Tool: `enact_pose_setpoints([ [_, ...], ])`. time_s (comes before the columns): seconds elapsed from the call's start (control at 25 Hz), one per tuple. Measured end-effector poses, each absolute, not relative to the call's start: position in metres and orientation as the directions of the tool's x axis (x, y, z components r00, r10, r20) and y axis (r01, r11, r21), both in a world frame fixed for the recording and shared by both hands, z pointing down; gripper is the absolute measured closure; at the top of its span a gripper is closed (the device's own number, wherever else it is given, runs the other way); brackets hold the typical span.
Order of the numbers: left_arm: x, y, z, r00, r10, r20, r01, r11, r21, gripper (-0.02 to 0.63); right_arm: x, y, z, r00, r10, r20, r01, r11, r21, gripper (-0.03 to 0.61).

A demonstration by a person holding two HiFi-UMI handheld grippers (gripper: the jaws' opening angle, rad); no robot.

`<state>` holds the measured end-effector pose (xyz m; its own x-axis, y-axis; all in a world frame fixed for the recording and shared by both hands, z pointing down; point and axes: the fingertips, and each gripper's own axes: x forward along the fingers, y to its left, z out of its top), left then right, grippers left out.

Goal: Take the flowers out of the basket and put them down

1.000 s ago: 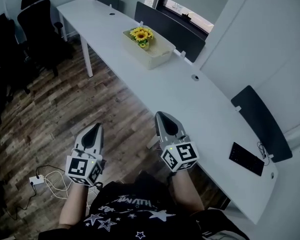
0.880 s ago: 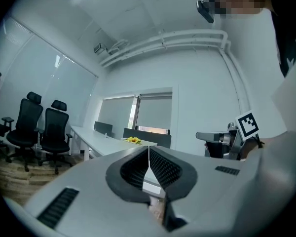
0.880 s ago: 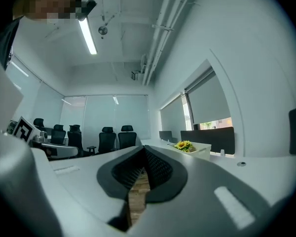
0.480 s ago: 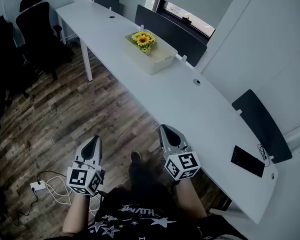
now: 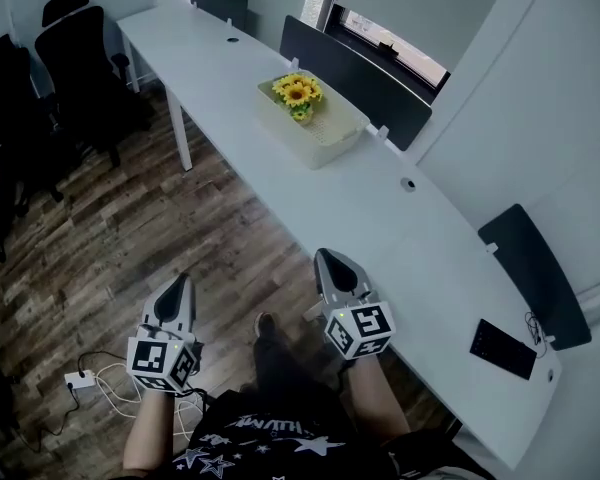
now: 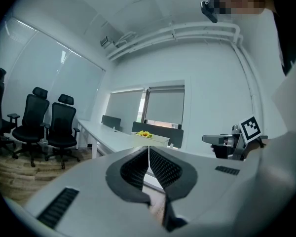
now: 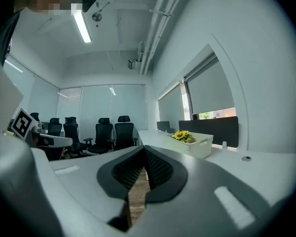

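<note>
Matt white table [image 5: 380, 218], wood-plank floor [image 5: 130, 238]

Yellow flowers [image 5: 296, 92] in a cream basket [image 5: 315, 148], white table [image 5: 410, 238], brown wood-plank floor [image 5: 130, 228].

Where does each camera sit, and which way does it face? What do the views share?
Head view: on the person's head, facing steeply down at floor and white table; shows both forearms, left gripper, right gripper.
Left gripper view: rides that gripper, looks along its shut jaws toward office chairs; right gripper at right.
Right gripper view: likewise, along its shut jaws; left gripper at left.
Shared: basket of flowers, in all three.
</note>
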<state>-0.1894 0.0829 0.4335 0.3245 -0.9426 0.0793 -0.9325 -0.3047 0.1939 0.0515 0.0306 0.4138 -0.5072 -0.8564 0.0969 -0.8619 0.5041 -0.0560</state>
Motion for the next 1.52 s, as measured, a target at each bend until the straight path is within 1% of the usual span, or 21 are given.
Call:
enact_pose_setpoints([
  [0.2,-0.187,0.035,0.432,0.327,-0.941,0.086,-0.933,-0.307,0.185,0.598,0.048,-0.017,0.425,-0.519,-0.846,0.123,-0.854,0.518,-0.046,0.577],
  [0.4,-0.175,-0.023,0.425,0.346,-0.935,0.079,-0.929,-0.329,0.171,0.598,0.057,-0.076,0.417,-0.501,-0.859,0.103,-0.865,0.499,-0.047,0.577],
  [0.6,-0.171,-0.073,0.420,0.335,-0.939,0.078,-0.932,-0.318,0.175,0.599,0.064,-0.130,0.418,-0.499,-0.858,0.117,-0.866,0.495,-0.069,0.577],
  [0.88,-0.169,-0.121,0.425,0.326,-0.938,0.116,-0.936,-0.303,0.179,0.599,0.061,-0.187,0.421,-0.514,-0.849,0.123,-0.858,0.506,-0.092,0.577],
  [1.24,-0.156,-0.189,0.418,0.313,-0.944,0.107,-0.943,-0.295,0.155,0.599,0.075,-0.263,0.420,-0.513,-0.852,0.108,-0.858,0.505,-0.094,0.577],
  [1.52,-0.151,-0.217,0.416,0.304,-0.945,0.117,-0.947,-0.287,0.142,0.598,0.078,-0.299,0.424,-0.511,-0.853,0.110,-0.858,0.498,-0.121,0.577],
])
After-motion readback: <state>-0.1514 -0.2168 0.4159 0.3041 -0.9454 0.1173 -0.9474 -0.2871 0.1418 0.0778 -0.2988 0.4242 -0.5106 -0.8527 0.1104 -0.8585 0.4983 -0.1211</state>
